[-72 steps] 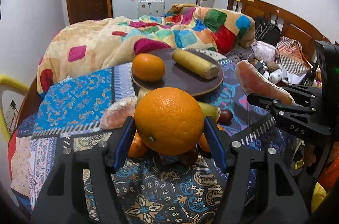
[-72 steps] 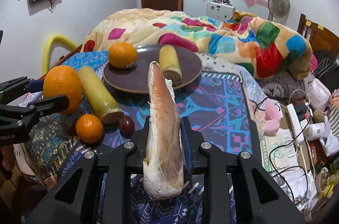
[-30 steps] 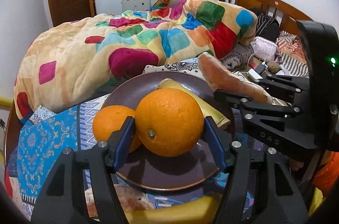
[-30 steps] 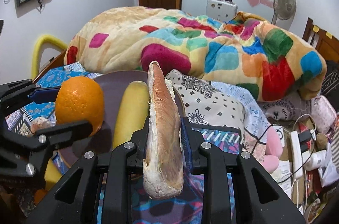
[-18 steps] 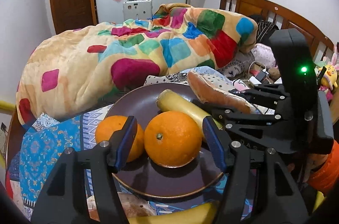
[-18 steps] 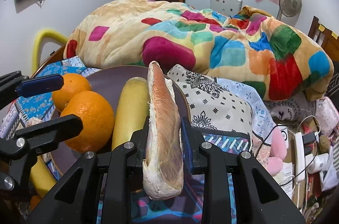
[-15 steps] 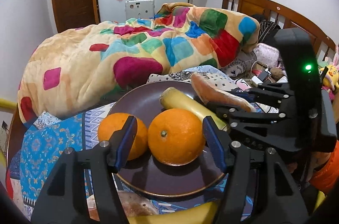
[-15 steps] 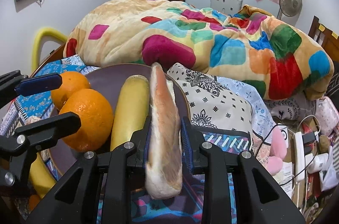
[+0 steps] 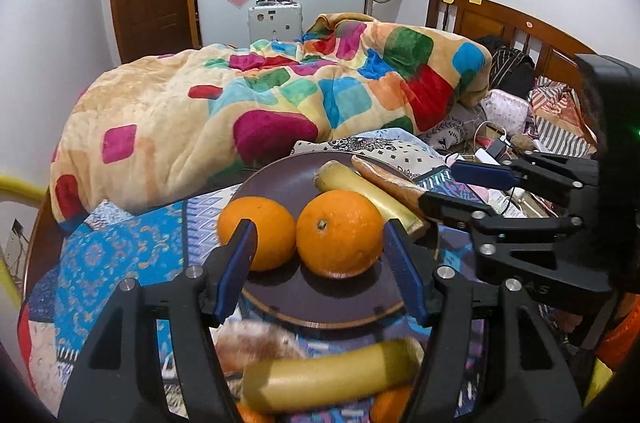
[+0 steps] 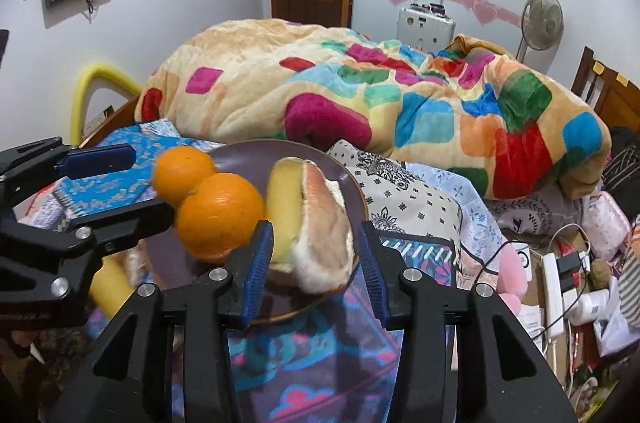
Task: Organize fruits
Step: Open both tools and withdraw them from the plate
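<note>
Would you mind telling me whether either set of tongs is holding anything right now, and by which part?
Nothing is held. The left tongs stand open around the near orange on the plate; the right tongs are open, the bread released.

Both the left gripper (image 9: 320, 271) and right gripper (image 10: 314, 273) have opened, leaving orange (image 9: 339, 233) and bread (image 10: 324, 223) on the plate (image 9: 340, 307).

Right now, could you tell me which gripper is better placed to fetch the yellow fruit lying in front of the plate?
Left. The left gripper is open and empty, with the yellow fruit directly below it; the right gripper sits over the plate's far side.
</note>
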Demonstrator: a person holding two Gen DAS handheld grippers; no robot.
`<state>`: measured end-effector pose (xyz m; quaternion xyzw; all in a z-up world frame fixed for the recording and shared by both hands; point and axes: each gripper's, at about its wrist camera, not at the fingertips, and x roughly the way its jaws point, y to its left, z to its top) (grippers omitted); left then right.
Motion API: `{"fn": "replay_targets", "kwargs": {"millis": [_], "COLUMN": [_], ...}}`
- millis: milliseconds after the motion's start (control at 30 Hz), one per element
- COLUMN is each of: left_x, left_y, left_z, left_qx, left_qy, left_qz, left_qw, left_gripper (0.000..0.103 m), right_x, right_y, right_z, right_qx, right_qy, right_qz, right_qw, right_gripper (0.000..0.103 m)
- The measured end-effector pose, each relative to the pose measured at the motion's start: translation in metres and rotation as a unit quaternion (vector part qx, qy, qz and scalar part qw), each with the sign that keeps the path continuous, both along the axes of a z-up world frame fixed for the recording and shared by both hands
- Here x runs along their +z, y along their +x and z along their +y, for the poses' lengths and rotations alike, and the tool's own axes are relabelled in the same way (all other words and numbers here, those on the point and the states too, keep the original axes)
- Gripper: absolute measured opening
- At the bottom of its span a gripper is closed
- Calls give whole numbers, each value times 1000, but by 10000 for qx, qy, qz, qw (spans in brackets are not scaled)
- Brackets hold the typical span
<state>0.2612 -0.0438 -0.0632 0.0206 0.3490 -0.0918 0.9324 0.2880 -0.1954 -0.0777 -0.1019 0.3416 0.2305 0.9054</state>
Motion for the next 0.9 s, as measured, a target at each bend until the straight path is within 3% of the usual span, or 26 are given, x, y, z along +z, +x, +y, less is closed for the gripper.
{"fn": "replay_targets", "kwargs": {"millis": [233, 433, 600, 900], "left_x": [20, 29, 26, 2], "left_y": [-41, -76, -97, -120], "left_z": [15, 30, 43, 63], "left_qx": [176, 295, 396, 534], "left_qy": [-64, -34, -28, 56], "left_qz": [-148, -246, -217, -8], "left_qw": [9997, 9993, 9990, 9986], "left_gripper": [68, 78, 86, 87], "right_x": [25, 36, 29, -1], "right_y": [-45, -77, -98, -116], "right_z": [-3, -5, -1, 11], "right_qx": [33, 59, 91, 171], "right_qy": [205, 398, 441, 408], "right_qz": [-256, -375, -372, -167], "right_qw": [9995, 9985, 9983, 9989], "right_gripper": [42, 48, 53, 53]}}
